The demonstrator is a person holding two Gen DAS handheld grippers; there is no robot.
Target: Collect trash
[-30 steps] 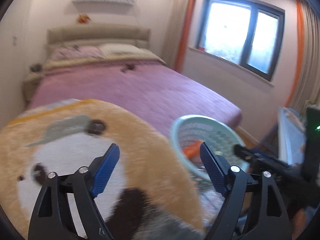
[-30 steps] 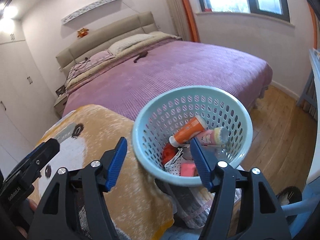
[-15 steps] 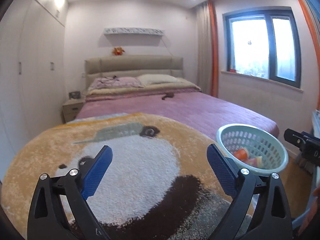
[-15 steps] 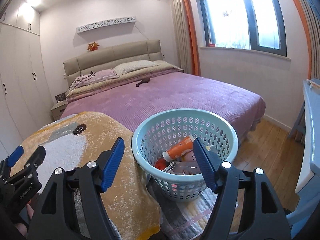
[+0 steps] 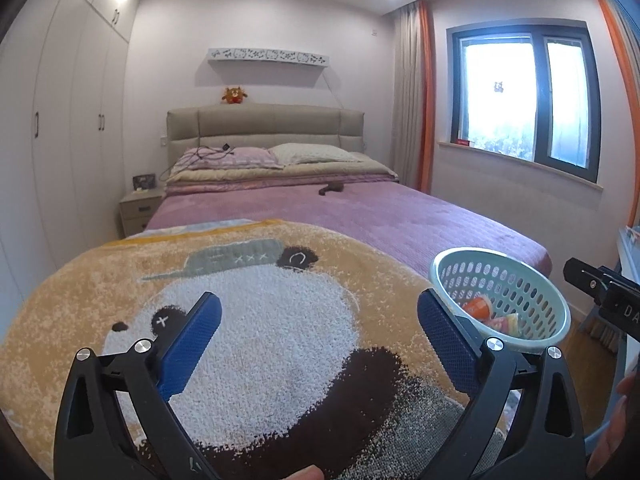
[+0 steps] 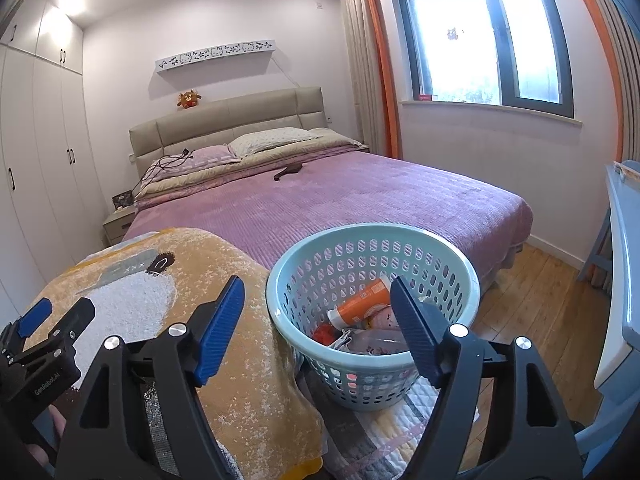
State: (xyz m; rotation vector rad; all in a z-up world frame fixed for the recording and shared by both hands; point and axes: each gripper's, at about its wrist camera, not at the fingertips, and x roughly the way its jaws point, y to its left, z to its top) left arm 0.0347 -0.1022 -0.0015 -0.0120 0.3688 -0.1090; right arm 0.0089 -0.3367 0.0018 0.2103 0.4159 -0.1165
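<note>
Both grippers — left (image 5: 318, 336), right (image 6: 318, 316) — are opening with nothing between the fingers. Left hangs over the blanket (image 5: 260, 320). Right faces the basket (image 6: 372, 240) of trash.

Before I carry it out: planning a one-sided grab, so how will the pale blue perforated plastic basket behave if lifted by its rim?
The pale blue perforated plastic basket probably feels light; its walls are mostly holes. Gripped on one side, it would likely tilt, since the orange tube and wrappers lie loose inside. The thin rim may flex.
</note>
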